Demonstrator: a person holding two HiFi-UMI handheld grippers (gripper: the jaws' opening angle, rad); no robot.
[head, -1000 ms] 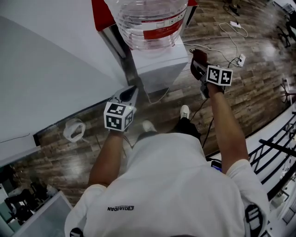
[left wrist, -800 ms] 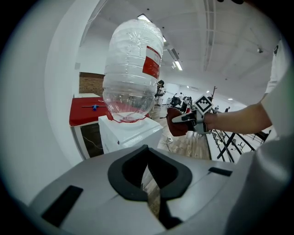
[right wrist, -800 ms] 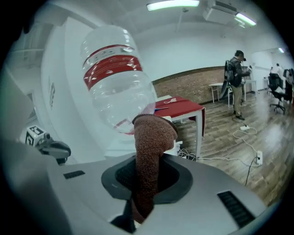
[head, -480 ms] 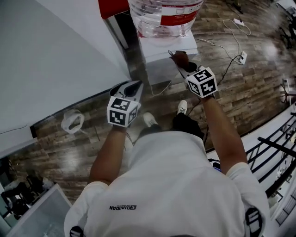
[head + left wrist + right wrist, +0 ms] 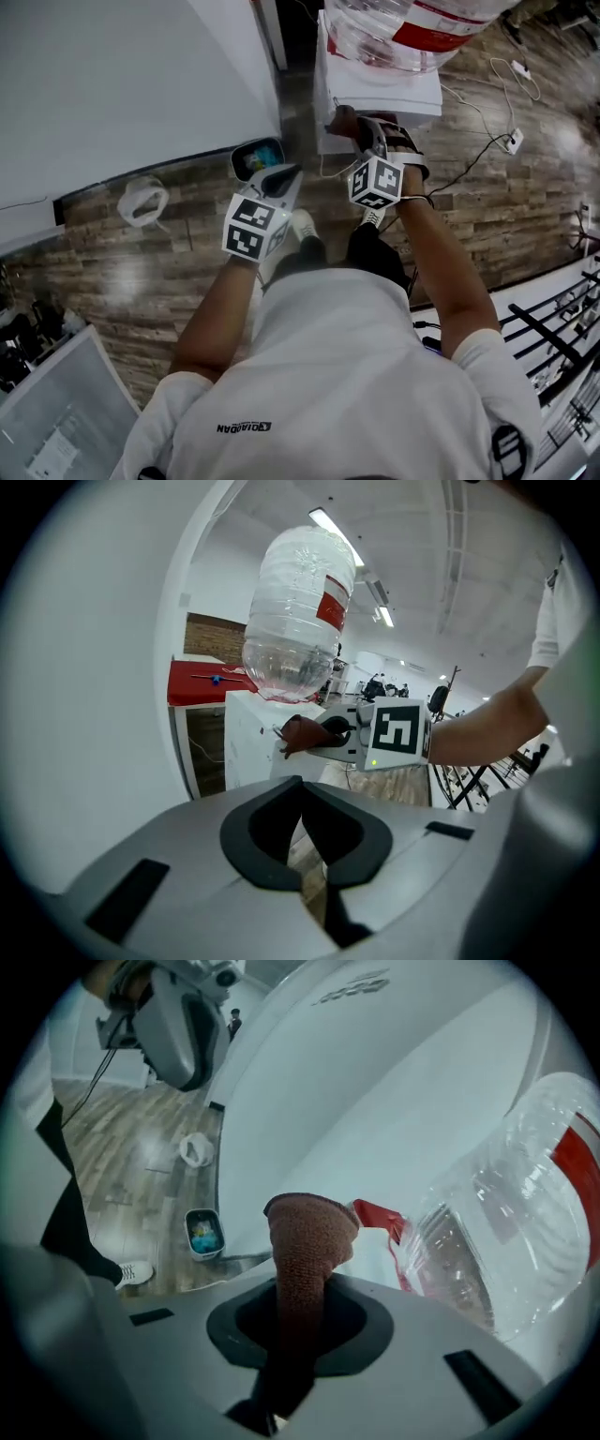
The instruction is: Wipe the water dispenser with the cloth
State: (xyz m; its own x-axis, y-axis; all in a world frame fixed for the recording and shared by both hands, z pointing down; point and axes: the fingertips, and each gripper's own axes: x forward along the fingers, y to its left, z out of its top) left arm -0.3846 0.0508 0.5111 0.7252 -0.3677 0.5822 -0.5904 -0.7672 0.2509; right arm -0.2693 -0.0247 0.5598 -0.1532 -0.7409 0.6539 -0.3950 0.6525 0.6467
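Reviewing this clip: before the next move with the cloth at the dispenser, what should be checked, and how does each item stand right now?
1. Reddish-brown knitted cloth clamped in the right gripper: ok, its end sticks out ahead of the jaws.
2. Cloth brought to the white water dispenser: ok, it is at the top front edge.
3. Cloth pressing on the surface: cannot tell.
4. Left gripper out of the way: ok, shut, empty and apart from the dispenser.
5. Clear plastic bottle seated on the dispenser: ok, upright.
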